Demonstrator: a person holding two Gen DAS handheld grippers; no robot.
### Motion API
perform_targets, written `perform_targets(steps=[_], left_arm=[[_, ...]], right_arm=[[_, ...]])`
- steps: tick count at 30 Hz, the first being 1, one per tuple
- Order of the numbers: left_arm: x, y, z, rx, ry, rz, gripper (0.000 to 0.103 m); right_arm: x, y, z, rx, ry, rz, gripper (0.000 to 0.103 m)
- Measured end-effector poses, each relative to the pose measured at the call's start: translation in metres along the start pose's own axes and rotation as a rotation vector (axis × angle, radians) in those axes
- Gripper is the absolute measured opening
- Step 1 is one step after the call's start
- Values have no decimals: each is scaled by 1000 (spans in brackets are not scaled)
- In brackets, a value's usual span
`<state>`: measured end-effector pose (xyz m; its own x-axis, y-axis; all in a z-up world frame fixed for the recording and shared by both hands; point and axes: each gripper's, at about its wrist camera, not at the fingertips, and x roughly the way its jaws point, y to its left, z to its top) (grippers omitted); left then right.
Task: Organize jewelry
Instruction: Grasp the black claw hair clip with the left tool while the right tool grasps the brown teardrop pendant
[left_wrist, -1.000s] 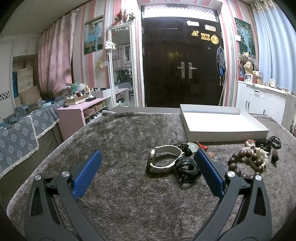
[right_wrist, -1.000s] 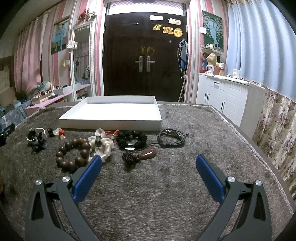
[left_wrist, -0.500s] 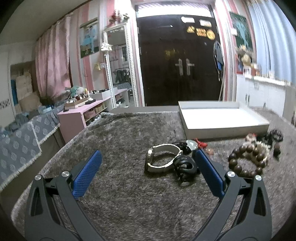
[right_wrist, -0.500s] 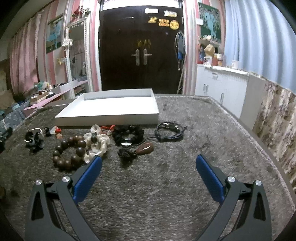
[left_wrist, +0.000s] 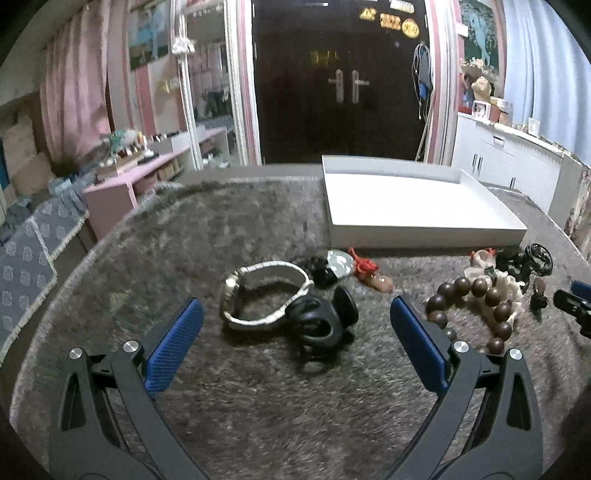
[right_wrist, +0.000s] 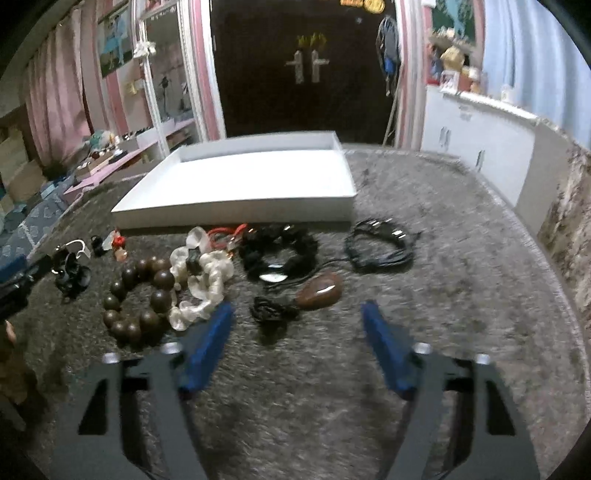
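While closing, right tool (right_wrist: 295, 325) nearer brown pendant (right_wrist: 320, 291)

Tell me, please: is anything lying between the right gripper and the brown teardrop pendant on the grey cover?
Nothing visible does. The right gripper, its jaws closing and empty, faces the brown pendant; only the pendant's own black cord lies in that gap.

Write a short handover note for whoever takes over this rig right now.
Left gripper: open, empty, facing the watch and black rings.
Right gripper: closing, nothing between its fingers yet, the brown pendant just ahead.
Wooden beads, white bracelet, black bracelet and cord all lie on the rug in front of the tray.
Done: nothing is in the tray.
Left: move every piece in.
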<state>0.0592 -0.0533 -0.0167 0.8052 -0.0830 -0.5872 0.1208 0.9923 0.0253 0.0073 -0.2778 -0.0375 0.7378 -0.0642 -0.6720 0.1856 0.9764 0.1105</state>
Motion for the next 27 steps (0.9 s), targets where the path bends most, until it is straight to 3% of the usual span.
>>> perform_targets(steps=[7, 10, 14, 22, 27], left_arm=[[15, -6, -3, 31, 43, -11, 98], [22, -5, -3, 17, 69, -26, 98], [27, -4, -3, 11, 82, -41, 98], [35, -12, -1, 35, 104, -9, 97], [48, -12, 0, 27, 160, -30, 78]], right_arm=[[26, 9, 0, -7, 79, 27, 57], [35, 13, 0, -13, 105, 19, 37], [38, 17, 0, -27, 104, 23, 26], [38, 23, 0, -35, 101, 14, 26], [37, 24, 0, -34, 102, 17, 26]])
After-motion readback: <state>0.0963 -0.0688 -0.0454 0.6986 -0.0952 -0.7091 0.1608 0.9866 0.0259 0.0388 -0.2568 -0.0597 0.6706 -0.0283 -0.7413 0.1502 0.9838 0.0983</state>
